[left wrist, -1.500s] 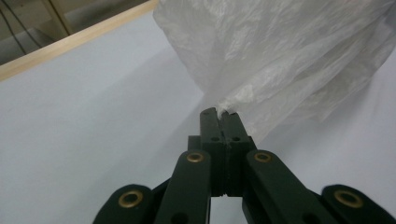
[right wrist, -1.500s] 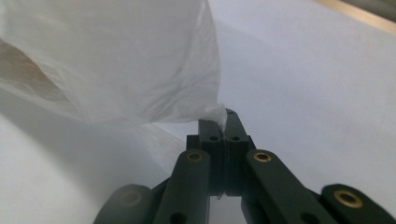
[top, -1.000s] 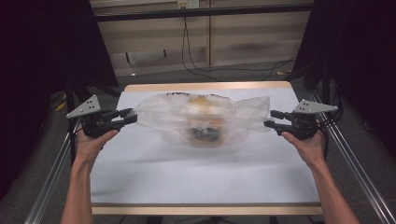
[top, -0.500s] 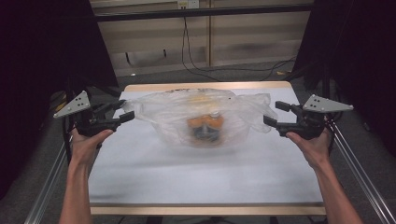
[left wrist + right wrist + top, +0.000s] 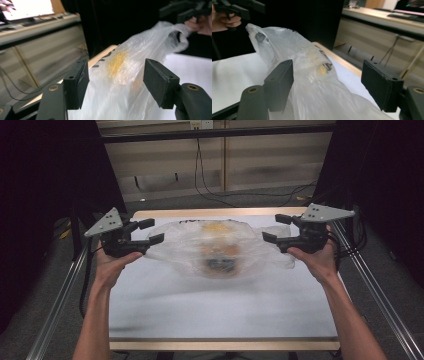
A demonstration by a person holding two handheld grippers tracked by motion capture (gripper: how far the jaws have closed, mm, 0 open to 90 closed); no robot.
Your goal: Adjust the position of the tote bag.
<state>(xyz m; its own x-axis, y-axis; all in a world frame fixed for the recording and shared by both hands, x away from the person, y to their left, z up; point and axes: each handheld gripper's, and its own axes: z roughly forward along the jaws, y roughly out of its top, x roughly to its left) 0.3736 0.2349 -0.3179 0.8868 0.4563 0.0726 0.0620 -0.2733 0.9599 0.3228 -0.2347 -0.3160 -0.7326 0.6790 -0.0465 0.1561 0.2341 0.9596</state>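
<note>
Each gripper, the left gripper (image 5: 142,232) and the right gripper (image 5: 281,230), is built of black parts and topped by a grey three-cornered plate with small dark dots, possibly screws. Brass-coloured rings are seen behind the rectangular black jaws. Both forearms are left bare.

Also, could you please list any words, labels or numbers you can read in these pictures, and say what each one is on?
No text reads clearly.
Bag: dark print along its far edge, too blurred to read in the high view and both gripper views.
Screen on the far bench in the left gripper view: bright, nothing legible.
Grippers, left and right: no readable markings.
</note>
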